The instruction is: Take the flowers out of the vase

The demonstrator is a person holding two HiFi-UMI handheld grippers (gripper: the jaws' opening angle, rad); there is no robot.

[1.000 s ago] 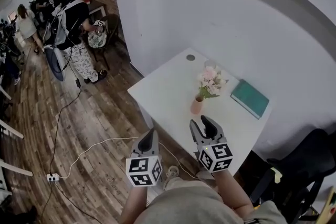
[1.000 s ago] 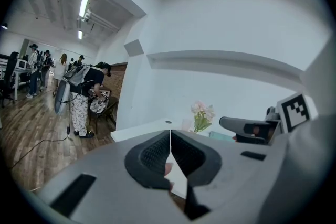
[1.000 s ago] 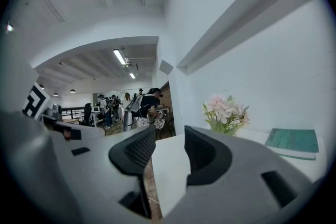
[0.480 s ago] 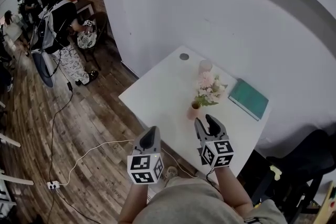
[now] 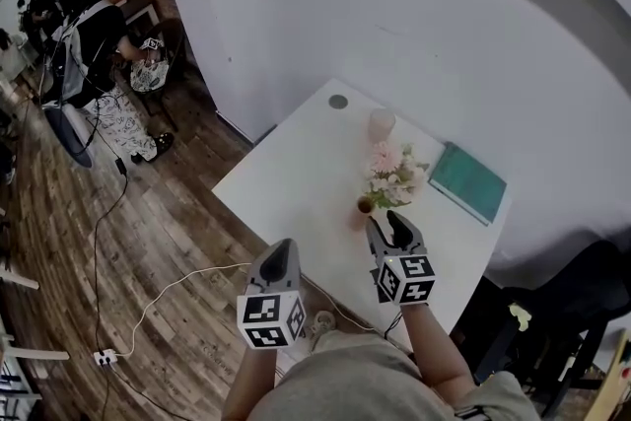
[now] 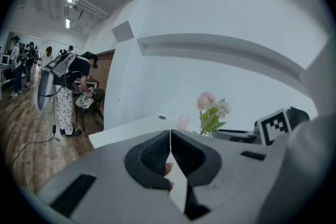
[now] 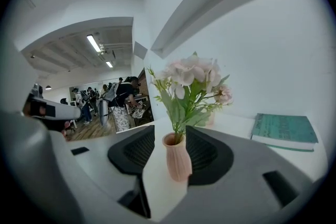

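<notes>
— Right gripper (image 7: 170, 152) first: what were its jaws doing?
— They had just been opening and stood spread, the vase (image 7: 177, 157) framed between them, untouched, on the white table (image 5: 286, 177). My left gripper (image 6: 169, 152) hung pressed together, off to the side.
— How would you have done it well?
— I judged I should steady that ribbed, matte pink vase low down, then pinch the green stems (image 7: 179, 122), not the soft pale flowers (image 7: 191, 78). Beyond lay a flat teal book (image 7: 285, 130).
</notes>
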